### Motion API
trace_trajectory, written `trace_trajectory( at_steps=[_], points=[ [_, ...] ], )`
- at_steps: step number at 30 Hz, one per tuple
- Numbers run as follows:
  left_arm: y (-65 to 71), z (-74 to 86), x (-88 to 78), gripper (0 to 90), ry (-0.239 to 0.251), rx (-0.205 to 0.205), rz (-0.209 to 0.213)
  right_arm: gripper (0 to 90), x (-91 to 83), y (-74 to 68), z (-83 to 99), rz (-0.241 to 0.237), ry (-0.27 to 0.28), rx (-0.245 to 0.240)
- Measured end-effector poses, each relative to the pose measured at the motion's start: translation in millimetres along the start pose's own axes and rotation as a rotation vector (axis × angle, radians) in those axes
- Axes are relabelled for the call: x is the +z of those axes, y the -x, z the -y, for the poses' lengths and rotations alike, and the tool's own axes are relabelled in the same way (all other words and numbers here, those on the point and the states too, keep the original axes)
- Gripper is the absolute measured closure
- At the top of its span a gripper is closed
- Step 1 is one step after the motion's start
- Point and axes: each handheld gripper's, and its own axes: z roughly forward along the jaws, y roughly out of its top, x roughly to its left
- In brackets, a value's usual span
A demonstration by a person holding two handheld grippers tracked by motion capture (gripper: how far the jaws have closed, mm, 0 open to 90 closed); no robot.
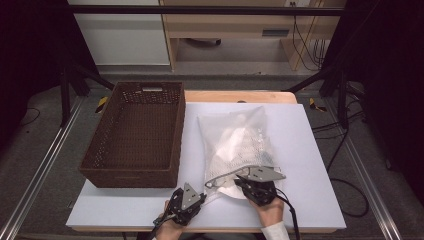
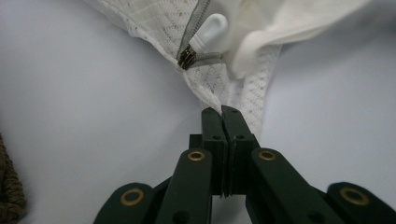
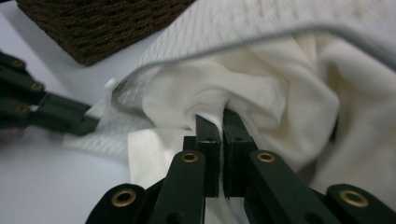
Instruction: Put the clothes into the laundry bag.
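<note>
Left gripper [image 2: 223,112]: clamped on the mesh bag's [image 1: 235,145] near corner.
Right gripper [image 3: 218,119]: pinching white cloth [image 3: 243,93] inside the bag's open mouth.
Bag: lies on the white table [image 1: 310,150], beside the brown basket [image 1: 135,135].

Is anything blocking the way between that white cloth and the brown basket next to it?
Nothing visible on the table. The white cloth sits inside the unzipped mesh bag; only the near basket wall stands between.

Perforated white mesh cloth on the laundry bag [image 1: 235,145], metal zipper [image 2: 187,58], glossy white plastic pull [image 2: 208,31]. Soft matt cotton-like garment [image 3: 261,93] inside. Rough brown woven basket [image 1: 131,172] at left. Smooth matt white table [image 1: 310,150].
</note>
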Motion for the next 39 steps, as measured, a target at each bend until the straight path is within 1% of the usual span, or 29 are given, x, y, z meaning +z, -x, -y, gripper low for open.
trace_trajectory(
  at_steps=[1,2,3,4,5,7,9,10,11,12,14,16,18,19,20,22,23,24,25,27,28,30,31,33,34,35,37,39],
  points=[
    [-0.8,-0.1,-0.2,88.2,-0.002,0.000,0.003,87.7,6.6,0.2,-3.1,0.012,0.001,-0.002],
    [-1.1,-0.2,-0.5,88.3,-0.005,-0.001,0.005,87.7,17.4,2.2,-6.9,0.032,0.007,0.011],
    [-1.1,-0.2,-0.9,88.4,-0.007,0.001,0.004,87.8,23.7,4.0,-8.4,0.052,0.009,0.019],
    [-1.1,-0.2,-1.3,88.4,-0.008,0.002,0.004,88.0,33.6,7.7,-9.6,0.102,0.002,0.027],
    [-1.1,0.0,-1.6,88.5,-0.007,0.004,0.007,88.1,38.5,10.7,-9.4,0.131,0.002,0.037],
    [-0.9,0.6,-3.2,88.6,-0.011,0.004,0.010,88.3,46.5,19.8,-8.5,0.184,0.027,0.071],
    [-1.0,1.2,-3.5,88.6,-0.008,0.004,0.013,88.3,52.0,26.7,-8.5,0.299,0.042,0.079],
    [-0.9,1.2,-3.5,88.6,-0.008,0.002,0.013,88.2,53.9,30.6,-9.1,0.339,0.030,0.112],
    [-0.8,1.5,-3.4,88.5,-0.006,0.002,0.012,87.9,54.6,33.5,-9.7,0.340,0.035,0.127],
    [-0.8,1.7,-3.4,88.5,-0.004,0.002,0.012,87.5,54.8,37.0,-10.5,0.320,0.033,0.148],
    [-1.4,1.8,-3.2,88.4,-0.002,-0.006,0.017,84.8,52.3,38.3,-9.6,0.285,0.038,0.150],
    [-2.3,2.0,-2.9,88.3,0.001,-0.011,0.024,75.1,47.3,37.5,-8.9,0.246,0.025,0.151],
    [-3.3,2.0,-2.8,88.2,0.001,-0.014,0.029,60.0,34.2,32.8,-8.3,0.213,0.022,0.139],
    [-3.5,2.0,-2.7,88.2,0.000,-0.016,0.030,53.8,29.7,31.3,-8.0,0.207,0.014,0.133],
    [-3.5,2.0,-2.6,88.1,0.001,-0.018,0.031,49.5,22.9,29.2,-7.3,0.209,0.004,0.125],
    [-3.7,2.0,-2.6,88.1,0.001,-0.022,0.032,45.2,6.6,26.1,-3.7,0.207,0.017,0.110],
    [-3.9,2.0,-2.5,88.0,0.000,-0.020,0.032,44.2,-0.1,25.9,-0.7,0.197,0.013,0.122],
    [-4.0,1.9,-2.5,88.0,0.000,-0.021,0.033,44.4,-6.3,25.6,4.0,0.177,0.006,0.139],
    [-4.2,1.8,-2.3,88.0,0.000,-0.023,0.034,45.5,-8.5,25.6,7.2,0.168,0.002,0.136],
    [-4.3,1.7,-2.2,88.0,0.000,-0.023,0.034,53.8,-7.6,24.8,12.9,0.145,-0.042,0.124],
    [-4.2,1.7,-2.1,88.0,0.002,-0.024,0.034,57.3,-4.0,23.6,13.9,0.134,-0.060,0.121],
    [-4.6,1.6,-2.1,88.0,0.001,-0.025,0.038,69.0,6.9,22.9,13.2,0.107,-0.096,0.103],
    [-4.6,1.5,-2.0,88.0,0.001,-0.024,0.038,72.4,14.5,21.8,11.9,0.099,-0.115,0.103],
    [-5.1,1.1,-2.1,88.0,-0.003,-0.025,0.040,82.2,24.7,21.6,9.4,0.098,-0.140,0.096],
    [-5.2,0.9,-2.1,88.0,-0.004,-0.024,0.041,89.4,29.7,22.2,6.9,0.109,-0.135,0.094],
    [-5.0,0.7,-2.2,88.1,-0.005,-0.023,0.040,90.0,32.6,23.2,5.0,0.115,-0.138,0.096],
    [-4.4,0.3,-2.5,88.2,-0.008,-0.016,0.036,90.0,40.4,26.2,-0.9,0.177,-0.140,0.088],
    [-4.7,0.1,-3.0,88.3,-0.012,-0.016,0.039,90.0,47.0,33.1,-4.6,0.263,-0.140,0.089]
  ],
)
